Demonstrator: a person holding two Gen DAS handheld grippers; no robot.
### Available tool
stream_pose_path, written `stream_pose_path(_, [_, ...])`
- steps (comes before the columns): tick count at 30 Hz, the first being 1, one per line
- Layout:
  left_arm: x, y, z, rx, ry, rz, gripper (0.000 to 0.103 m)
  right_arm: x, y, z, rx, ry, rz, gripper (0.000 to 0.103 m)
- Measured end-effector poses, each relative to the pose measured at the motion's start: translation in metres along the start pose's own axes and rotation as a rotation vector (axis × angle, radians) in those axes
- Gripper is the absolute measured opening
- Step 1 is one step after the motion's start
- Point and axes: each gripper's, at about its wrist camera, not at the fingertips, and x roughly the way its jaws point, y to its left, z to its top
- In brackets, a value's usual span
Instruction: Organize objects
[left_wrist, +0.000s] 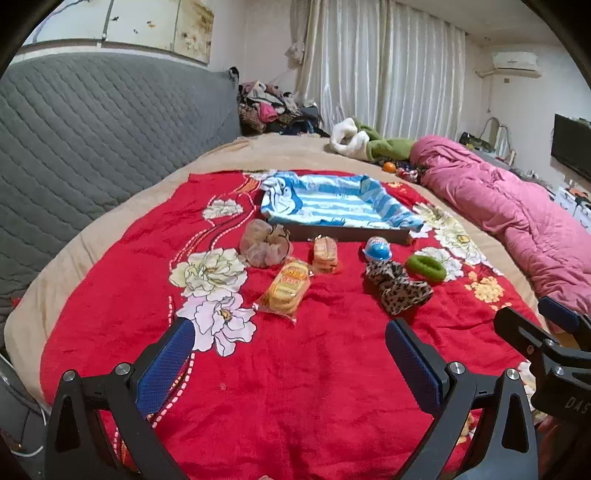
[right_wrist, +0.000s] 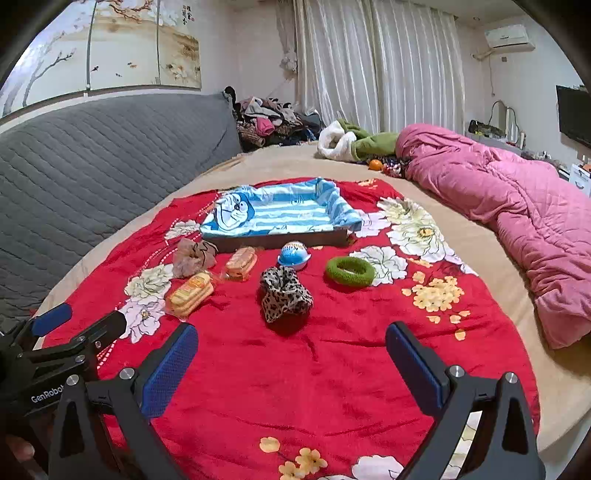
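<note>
On a red flowered blanket (left_wrist: 295, 369) lie a brown scrunchie (left_wrist: 265, 243), two wrapped snack packs (left_wrist: 286, 288) (left_wrist: 325, 254), a blue-and-white ball (left_wrist: 377, 249), a leopard-print scrunchie (left_wrist: 397, 286) and a green ring (left_wrist: 425, 267). Behind them stands a dark tray lined with blue striped cartoon cloth (left_wrist: 332, 205). My left gripper (left_wrist: 290, 360) hovers open, well short of the snack packs, nothing between its fingers. My right gripper (right_wrist: 291, 363) is open too, just short of the leopard scrunchie (right_wrist: 285, 293). The tray (right_wrist: 280, 214), ball (right_wrist: 294, 254) and green ring (right_wrist: 349, 272) lie beyond it.
A grey quilted headboard (left_wrist: 92, 129) runs along the left. A pink quilt (left_wrist: 509, 206) lies bundled at the right, with green and white fabric (left_wrist: 364, 140) behind. Clothes are piled at the back (left_wrist: 273, 107). Each gripper shows at the other view's edge (left_wrist: 546, 343) (right_wrist: 55, 343).
</note>
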Motion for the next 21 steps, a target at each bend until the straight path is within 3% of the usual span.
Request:
stream_pose_path(13, [-0.043,-0.003,0.009,0.004,-0.058,0.005,0.103,-0.036,0.003,0.003,-0.009,-0.026,-0.002,0.102])
stream_pose_path(21, [-0.049,-0.002,0.008,0.005,-0.054,0.001,0.103,-0.040,0.004,0.001,-0.010,-0.015,0.000,0.102])
